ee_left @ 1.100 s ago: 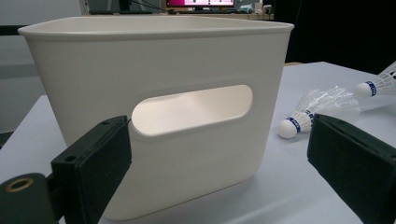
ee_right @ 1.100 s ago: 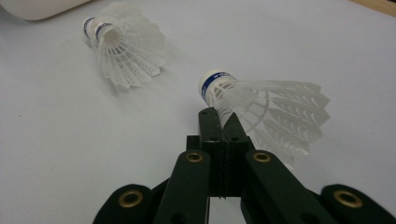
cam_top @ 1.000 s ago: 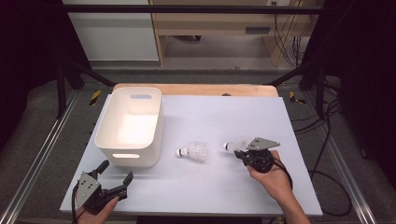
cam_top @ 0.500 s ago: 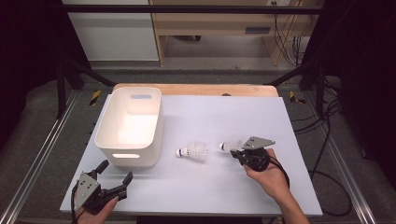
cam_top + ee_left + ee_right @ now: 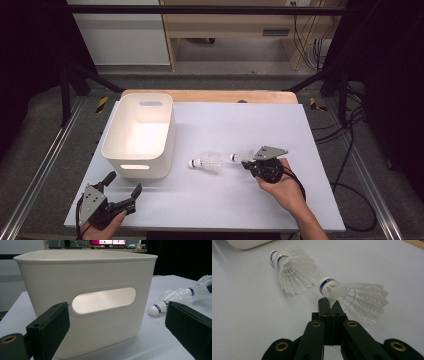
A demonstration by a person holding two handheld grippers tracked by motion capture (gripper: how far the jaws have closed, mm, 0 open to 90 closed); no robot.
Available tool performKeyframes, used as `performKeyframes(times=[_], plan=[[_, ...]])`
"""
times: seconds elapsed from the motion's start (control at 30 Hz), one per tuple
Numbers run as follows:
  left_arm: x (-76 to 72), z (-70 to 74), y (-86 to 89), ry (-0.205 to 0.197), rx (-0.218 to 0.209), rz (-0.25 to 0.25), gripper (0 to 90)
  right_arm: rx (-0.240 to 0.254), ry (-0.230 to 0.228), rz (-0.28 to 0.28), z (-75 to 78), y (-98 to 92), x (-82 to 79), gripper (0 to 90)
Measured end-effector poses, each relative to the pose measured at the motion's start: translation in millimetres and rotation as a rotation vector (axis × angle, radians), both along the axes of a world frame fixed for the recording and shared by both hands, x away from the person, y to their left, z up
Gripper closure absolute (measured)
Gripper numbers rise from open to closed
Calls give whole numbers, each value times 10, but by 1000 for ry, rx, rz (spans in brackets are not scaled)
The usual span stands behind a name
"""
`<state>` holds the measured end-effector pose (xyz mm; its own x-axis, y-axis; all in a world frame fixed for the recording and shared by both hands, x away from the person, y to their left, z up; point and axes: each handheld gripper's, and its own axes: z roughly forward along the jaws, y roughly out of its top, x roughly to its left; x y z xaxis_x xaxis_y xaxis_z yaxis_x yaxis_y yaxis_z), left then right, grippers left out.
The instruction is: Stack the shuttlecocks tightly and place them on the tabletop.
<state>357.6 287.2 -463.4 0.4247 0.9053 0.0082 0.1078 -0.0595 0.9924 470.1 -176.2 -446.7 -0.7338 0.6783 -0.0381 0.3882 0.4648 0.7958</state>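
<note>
A white plastic shuttlecock (image 5: 242, 156) with a blue-banded cork hangs just above the white table, and my right gripper (image 5: 249, 163) is shut on the edge of its skirt. In the right gripper view the jaws (image 5: 329, 302) pinch that skirt (image 5: 352, 296) near the cork. A second shuttlecock (image 5: 207, 162) (image 5: 292, 270) lies on its side just left of it, cork toward the bin. My left gripper (image 5: 123, 183) rests open at the table's front left, facing the bin's handle wall (image 5: 100, 272), nothing between its jaws. Both shuttlecocks (image 5: 170, 300) (image 5: 200, 286) appear beyond its right jaw.
A white bin (image 5: 137, 167) with cut-out handles stands on the left half of the white table top (image 5: 280, 125). A wooden edge (image 5: 210, 95) runs along the table's far side. Metal rails and cables flank the table.
My right gripper has carried its shuttlecock a little to the left, closer to the one lying on the table. The left gripper has stayed put.
</note>
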Motion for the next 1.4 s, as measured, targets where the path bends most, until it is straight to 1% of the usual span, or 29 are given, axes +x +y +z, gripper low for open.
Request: performKeyframes(times=[0.33, 0.5, 0.8, 0.9, 1.07, 1.3, 1.4], plan=[[1, 0, -2, -1, -1, -1, 57, 0, -4, 23, 10, 62, -4, 900], [0, 1, -2, -2, 0, -1, 56, -2, -1, 31, 5, 97, -8, 900], [1, -1, -6, 0, -1, -2, 56, -9, 6, 63, -17, 196, -23, 900], [1, -1, -6, 0, -1, -2, 56, -7, 9, 68, -27, 213, -12, 900], [3, -2, -3, 1, 0, -2, 57, 20, 16, 90, -48, 296, 12, 900], [2, -2, -1, 1, 1, -2, 56, 30, 22, 121, -82, 423, 38, 900], [1, 0, -2, 1, 1, -2, 56, 33, 25, 130, -100, 450, 53, 900]])
